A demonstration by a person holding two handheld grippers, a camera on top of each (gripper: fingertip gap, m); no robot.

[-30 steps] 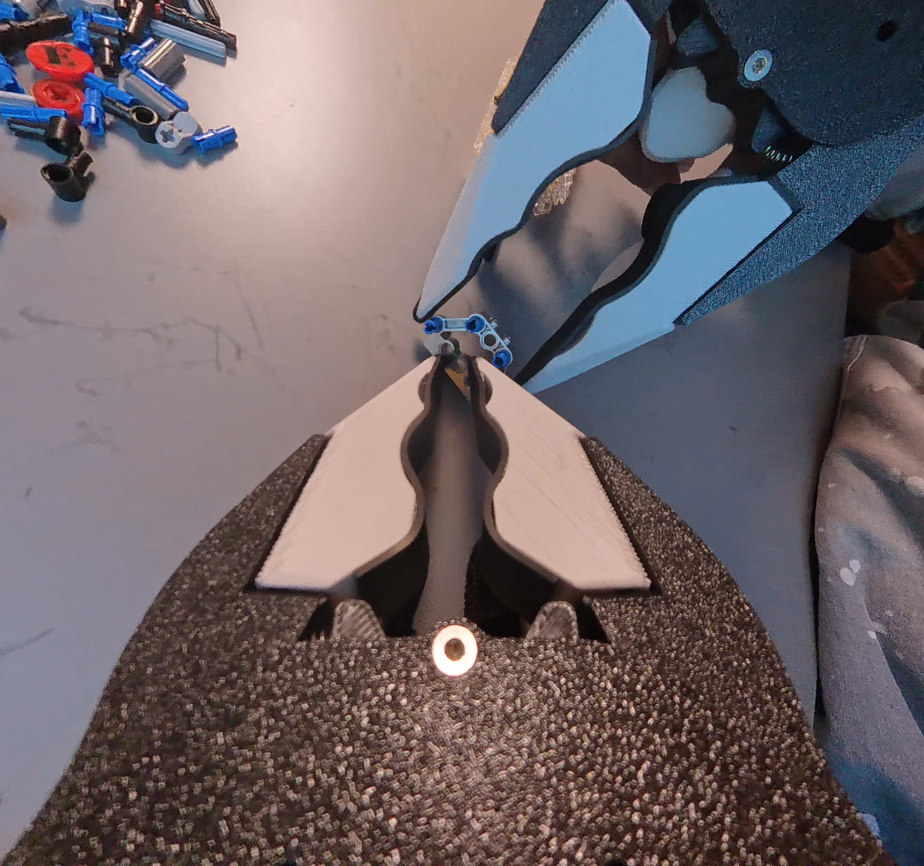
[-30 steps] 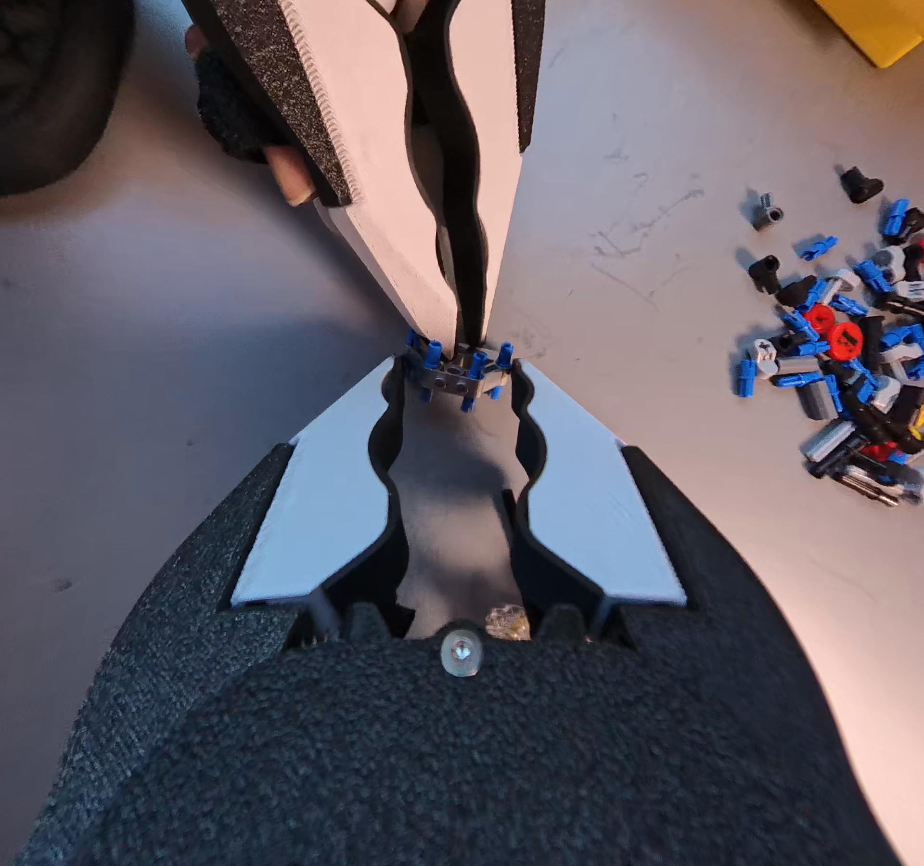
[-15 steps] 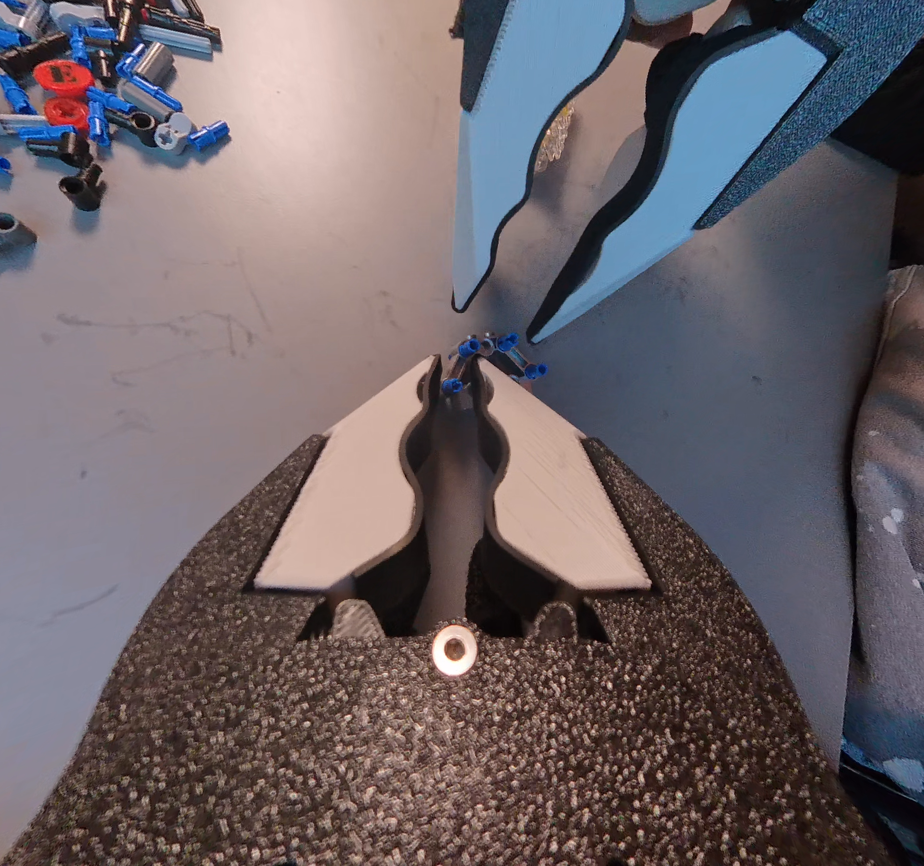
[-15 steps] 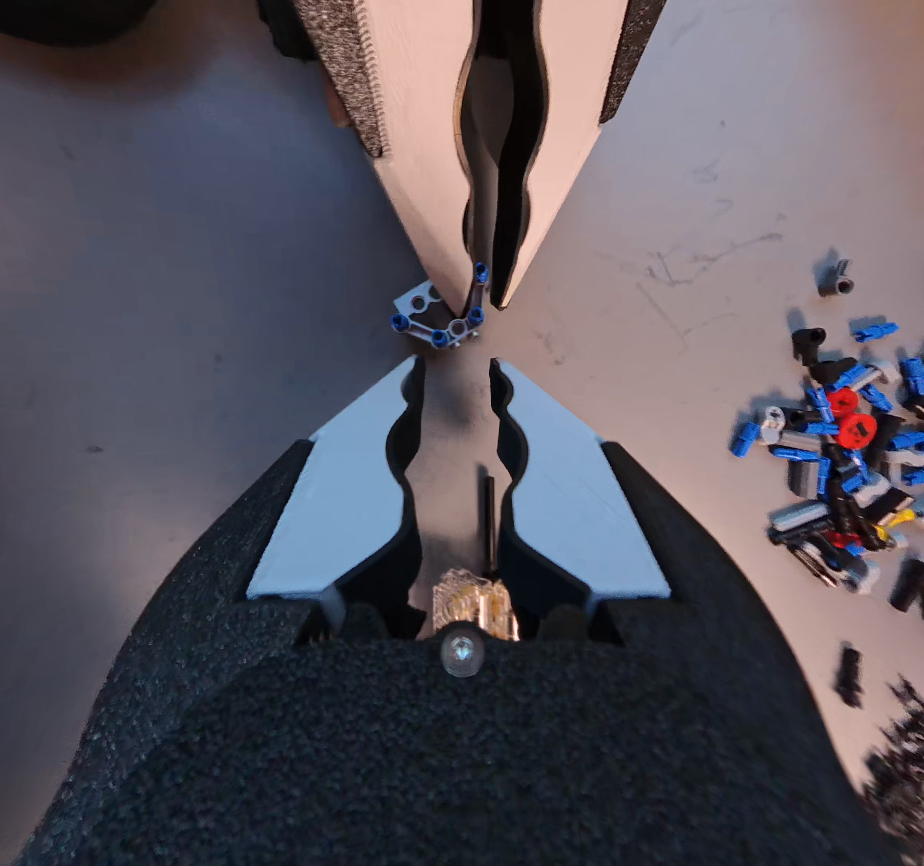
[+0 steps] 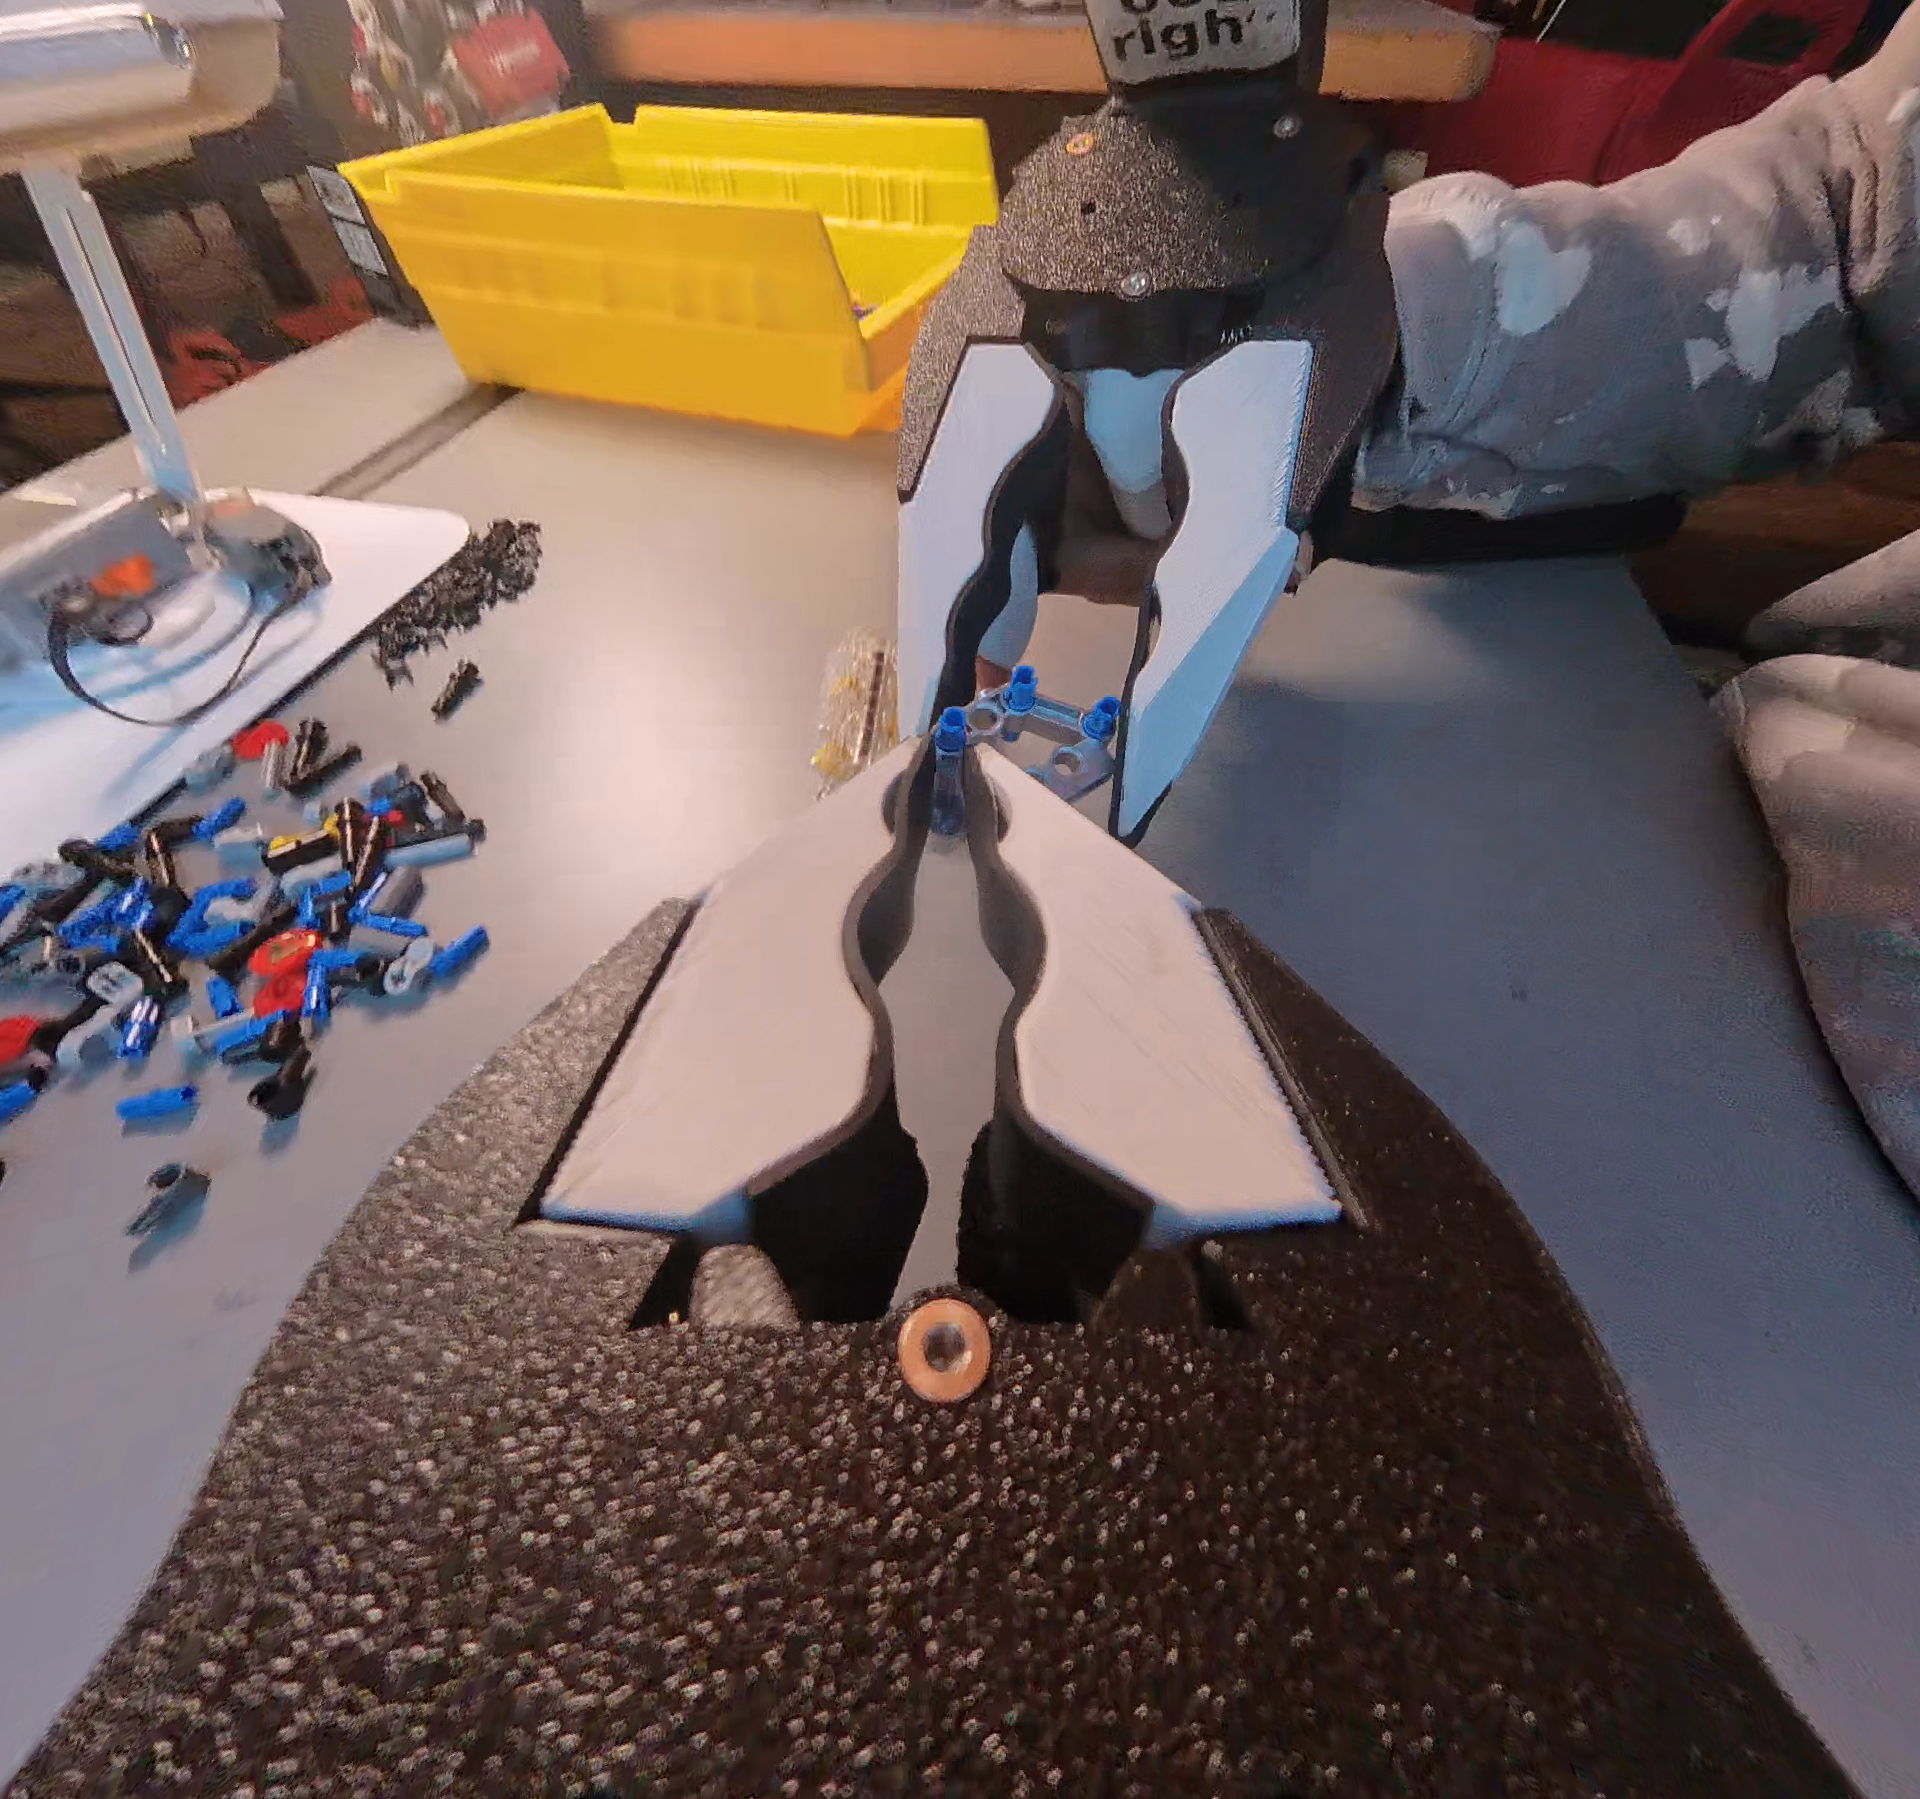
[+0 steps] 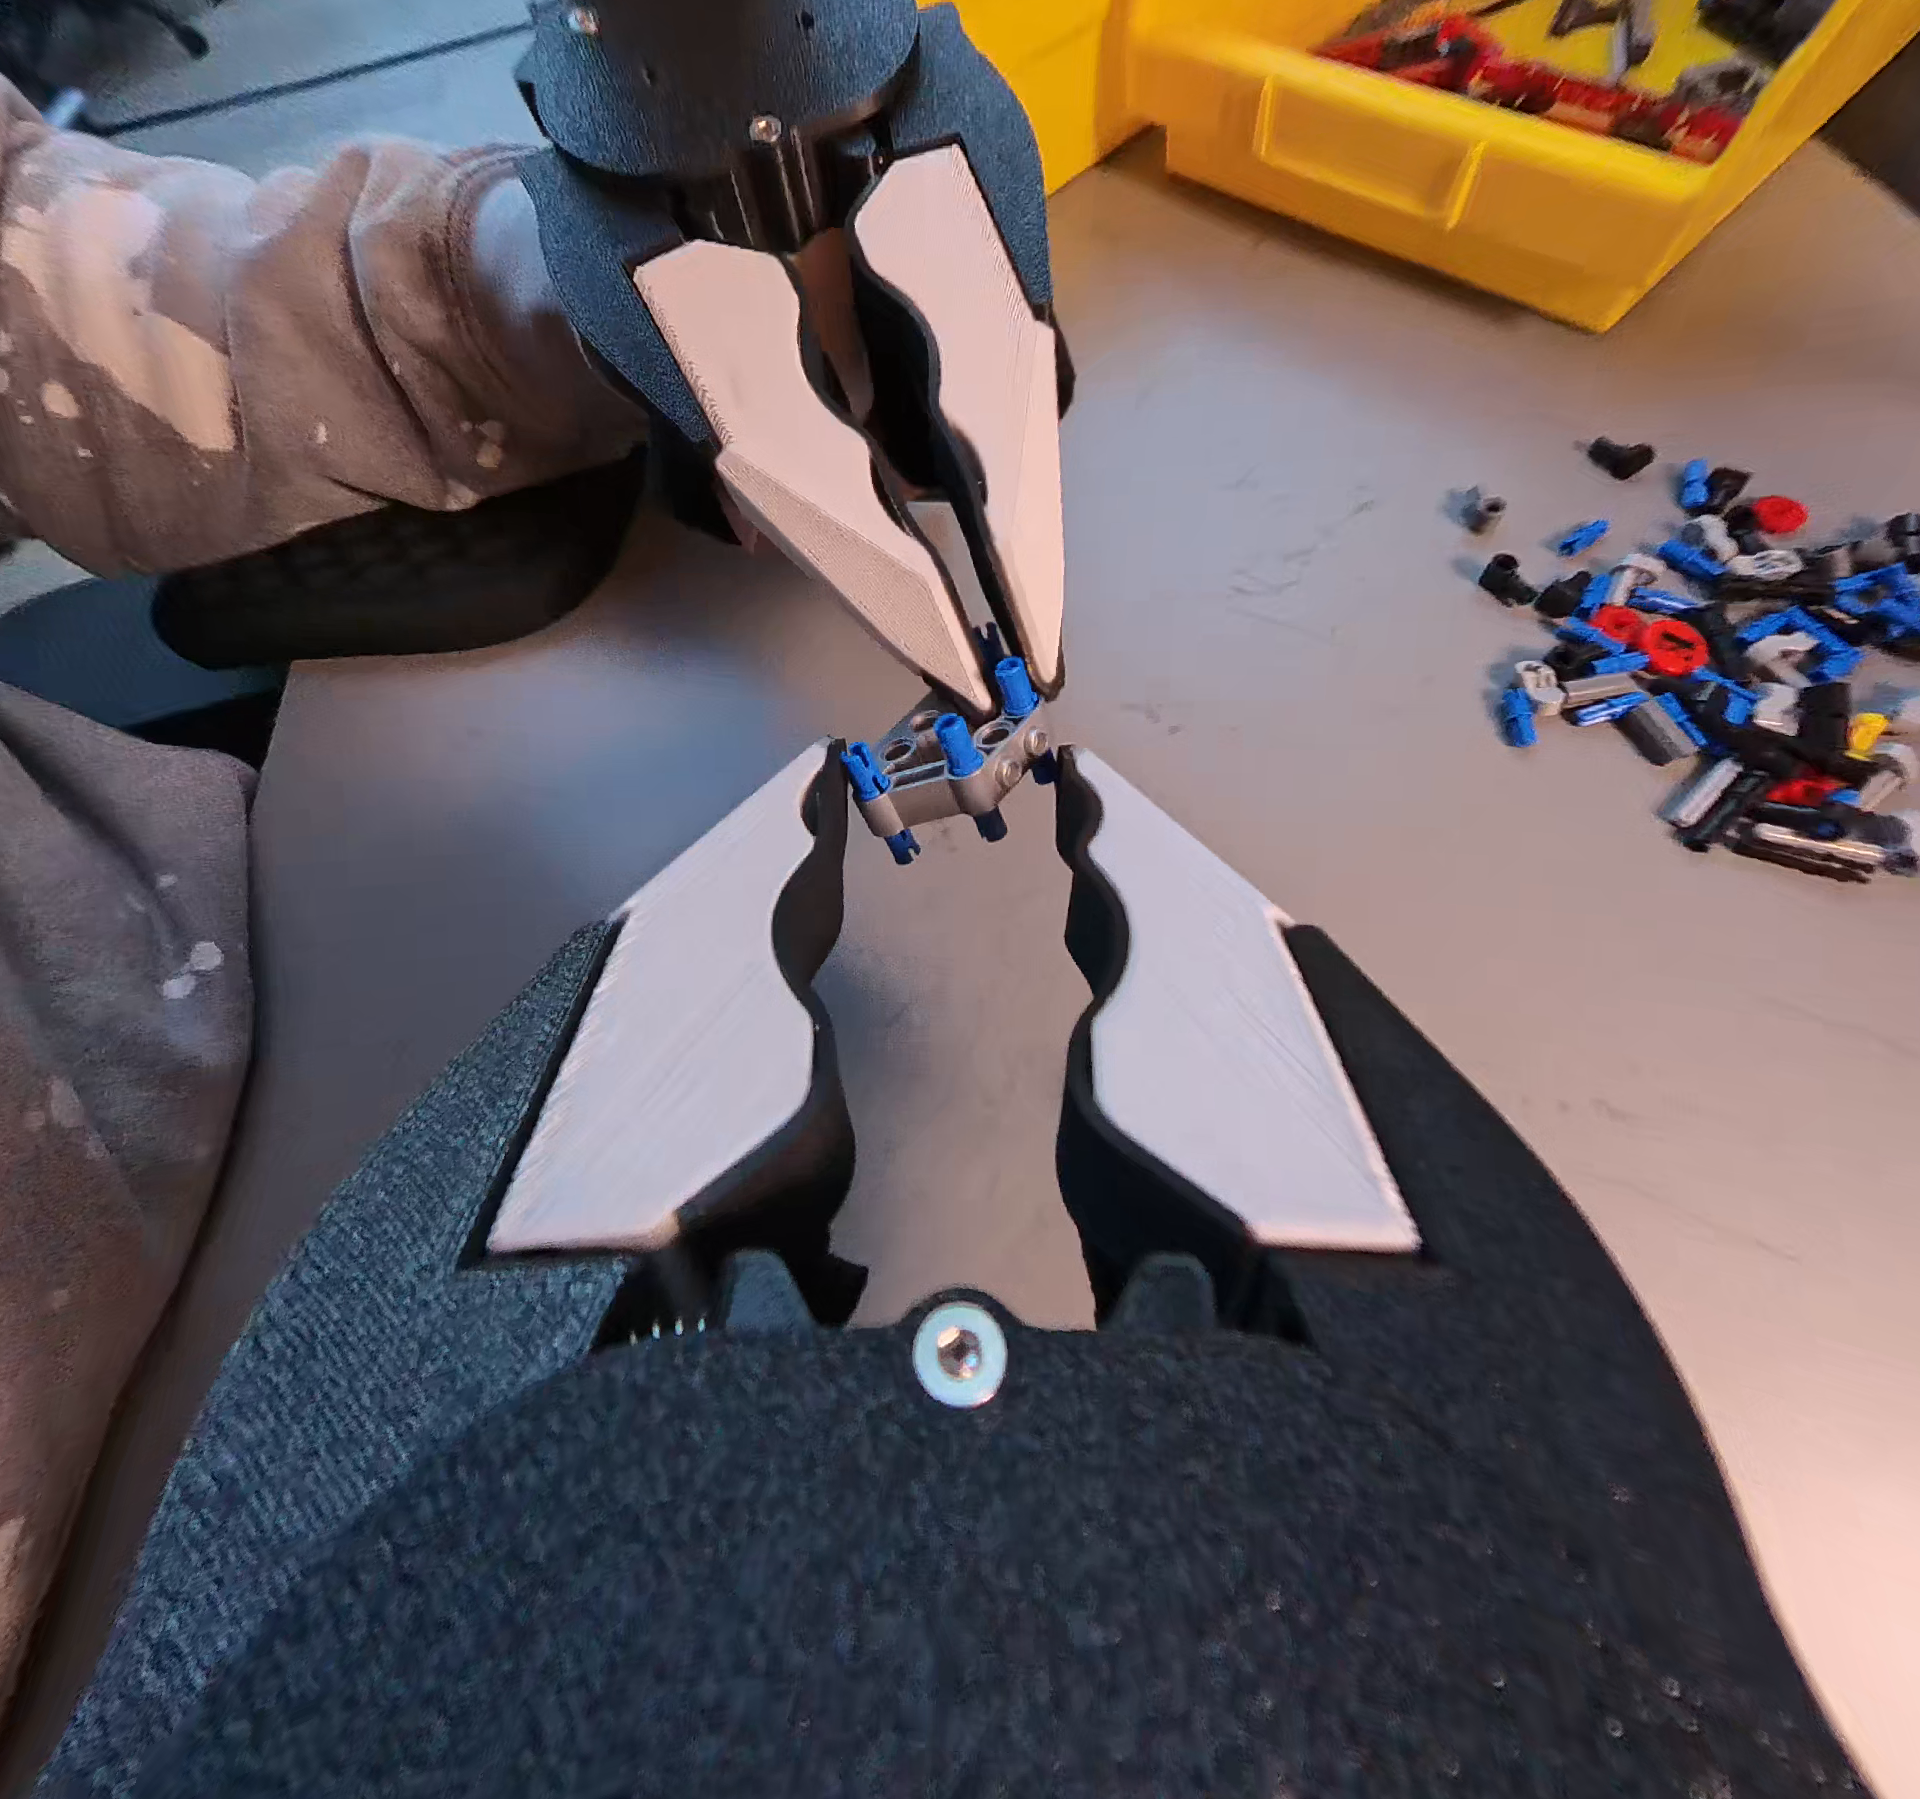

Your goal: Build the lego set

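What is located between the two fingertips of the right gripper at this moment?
In the right wrist view, a small grey plastic beam with blue pins sits between the right gripper fingertips; the left gripper pinches it.

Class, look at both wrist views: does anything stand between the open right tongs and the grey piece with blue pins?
Nothing visible does. The grey piece with blue pins, pinched by the left tongs, sits directly at the tips of the right tongs.

A small grey beam assembly with blue pins (image 6: 951, 762) is seen between the spread fingertips of the right hand-held gripper (image 6: 951, 778), whose jaws are parted. The far end of the assembly is pinched by the nearly closed tips of the left hand-held gripper (image 6: 1013, 695), reached in from above. A pile of loose blue, black and red parts (image 6: 1745, 689) is spread on the grey tabletop (image 6: 1455, 970) at right, and yellow bins (image 6: 1455, 149) are set beyond.
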